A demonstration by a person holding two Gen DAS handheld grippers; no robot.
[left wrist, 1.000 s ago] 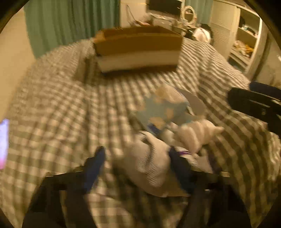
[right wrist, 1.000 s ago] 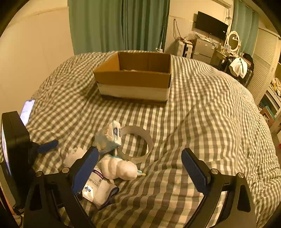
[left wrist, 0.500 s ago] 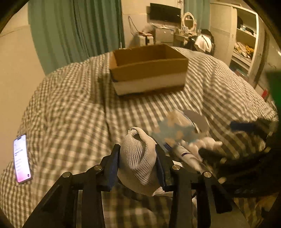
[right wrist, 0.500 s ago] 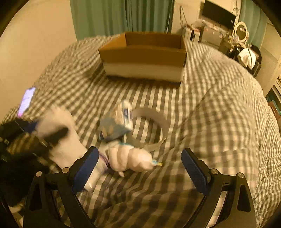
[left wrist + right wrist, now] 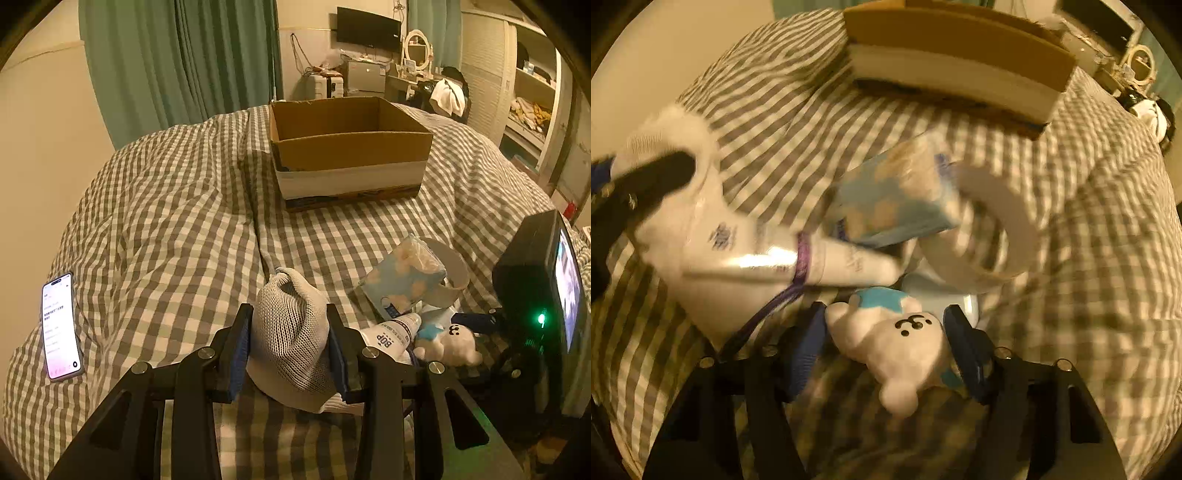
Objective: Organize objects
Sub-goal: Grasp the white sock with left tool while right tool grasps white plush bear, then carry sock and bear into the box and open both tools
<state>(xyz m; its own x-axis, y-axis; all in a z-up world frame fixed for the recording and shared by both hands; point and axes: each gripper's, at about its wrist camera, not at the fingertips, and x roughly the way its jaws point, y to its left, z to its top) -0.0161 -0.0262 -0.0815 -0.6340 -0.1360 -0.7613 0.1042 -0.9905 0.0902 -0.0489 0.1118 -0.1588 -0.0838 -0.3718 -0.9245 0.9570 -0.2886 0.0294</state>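
My left gripper (image 5: 290,350) is shut on a white knitted glove (image 5: 291,332), held just above the checked bedspread. My right gripper (image 5: 888,347) has lowered around a white plush bear (image 5: 905,350); its fingers stand on either side of the bear, and whether they press it I cannot tell. The bear also shows in the left wrist view (image 5: 448,343). Beside it lie a white tube (image 5: 768,258), a blue tissue pack (image 5: 897,199) and a white tape ring (image 5: 1001,229). An open cardboard box (image 5: 347,147) stands farther back on the bed.
A lit phone (image 5: 59,326) lies on the bed at the left. The right gripper's body and screen (image 5: 543,302) are at the right in the left wrist view. Green curtains, a dresser and shelves stand beyond the bed.
My left gripper closed on the glove and lifted it clear of the pile. My right gripper dropped down and forward and narrowed around the plush bear.
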